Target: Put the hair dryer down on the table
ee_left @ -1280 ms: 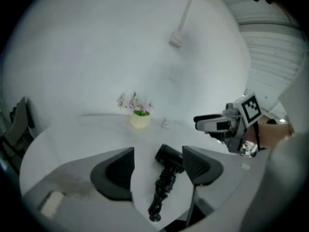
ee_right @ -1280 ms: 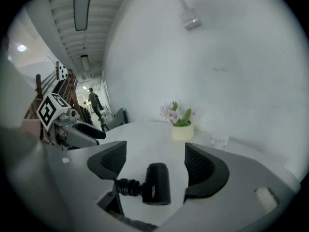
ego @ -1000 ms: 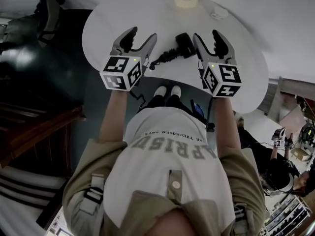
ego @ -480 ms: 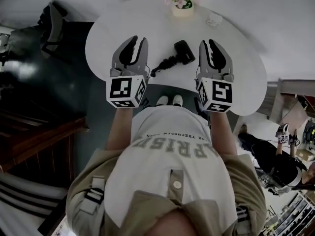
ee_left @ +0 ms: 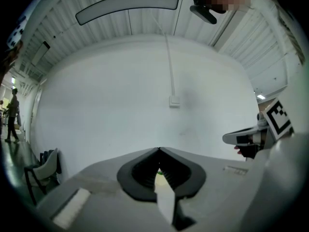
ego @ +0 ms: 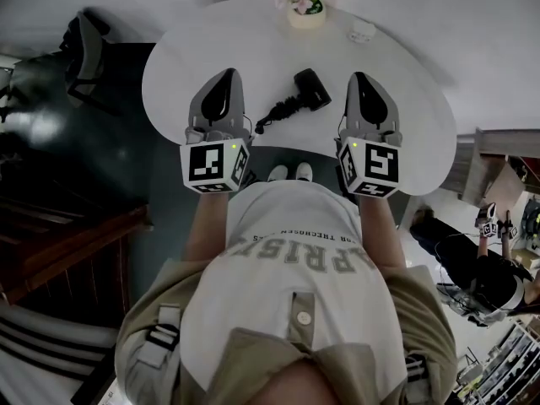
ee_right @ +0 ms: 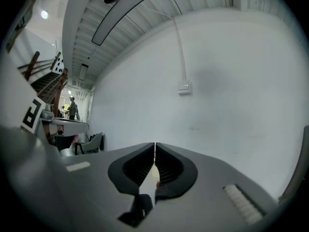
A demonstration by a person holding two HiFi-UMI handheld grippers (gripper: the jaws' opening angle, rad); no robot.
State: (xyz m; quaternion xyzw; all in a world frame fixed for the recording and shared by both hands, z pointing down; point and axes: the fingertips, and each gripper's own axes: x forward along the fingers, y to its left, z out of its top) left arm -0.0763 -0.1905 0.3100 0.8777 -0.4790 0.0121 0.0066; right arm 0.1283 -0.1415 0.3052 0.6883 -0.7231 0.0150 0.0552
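Observation:
The black hair dryer (ego: pixel 310 87) lies on the white round table (ego: pixel 405 99), its coiled cord (ego: pixel 277 110) trailing toward the near edge. My left gripper (ego: pixel 223 76) is held to the left of it and my right gripper (ego: pixel 364 78) to the right, both apart from it. Both pairs of jaws have just been closing, and nothing is between them. In the left gripper view the left gripper (ee_left: pixel 158 150) has its tips together, pointing at a white wall. The right gripper (ee_right: pixel 154 144) is likewise shut and empty.
A pot of flowers (ego: pixel 304 8) and a small white object (ego: pixel 361 32) sit at the table's far side. A chair (ego: pixel 86 39) stands at the left on the dark floor, with wooden stairs (ego: pixel 59 226) nearer. Another person (ego: pixel 472 285) is at the lower right.
Both grippers' jaws went from wide open to shut with nothing in them. Both grippers drew back and apart from the hair dryer, which stays on the table.

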